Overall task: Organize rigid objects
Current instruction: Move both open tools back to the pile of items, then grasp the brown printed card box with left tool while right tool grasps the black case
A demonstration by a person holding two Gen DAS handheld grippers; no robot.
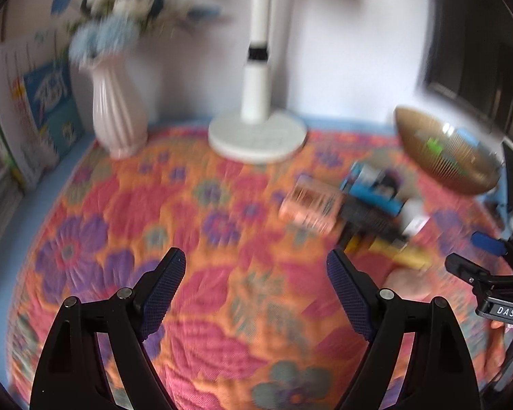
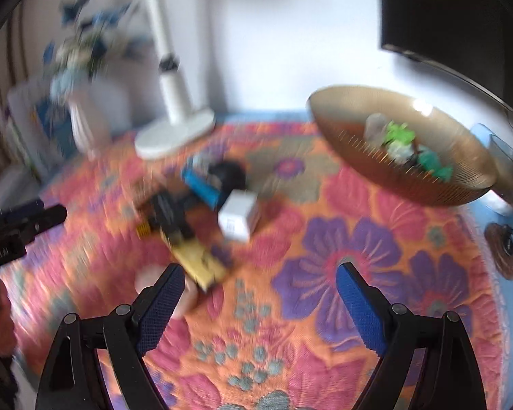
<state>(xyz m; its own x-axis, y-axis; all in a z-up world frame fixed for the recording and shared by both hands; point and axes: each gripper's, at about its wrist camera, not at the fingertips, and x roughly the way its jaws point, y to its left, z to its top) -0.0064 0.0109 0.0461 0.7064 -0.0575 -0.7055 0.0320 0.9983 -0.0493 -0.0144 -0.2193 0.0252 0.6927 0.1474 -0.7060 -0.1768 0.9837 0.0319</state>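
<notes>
A loose heap of small items lies on the flowered cloth: a pink ribbed box (image 1: 311,205), a blue box (image 1: 372,188) (image 2: 201,184), a black piece (image 2: 169,215), a white cube (image 2: 237,217) and a yellow box (image 2: 198,263) (image 1: 410,256). My left gripper (image 1: 256,263) is open over bare cloth, left of the heap. My right gripper (image 2: 260,273) is open too, with the yellow box just beyond its left fingertip and nothing between the jaws. Each gripper shows at the edge of the other's view: the right gripper (image 1: 475,254), the left gripper (image 2: 34,217). Both views are blurred.
A brown ribbed bowl (image 2: 403,147) (image 1: 448,150) holding green bits stands at the back right. A white lamp base (image 1: 256,136), a pale vase (image 1: 118,116) of blue flowers and upright books (image 1: 34,119) line the back and left. A dark screen (image 2: 461,17) hangs at the right.
</notes>
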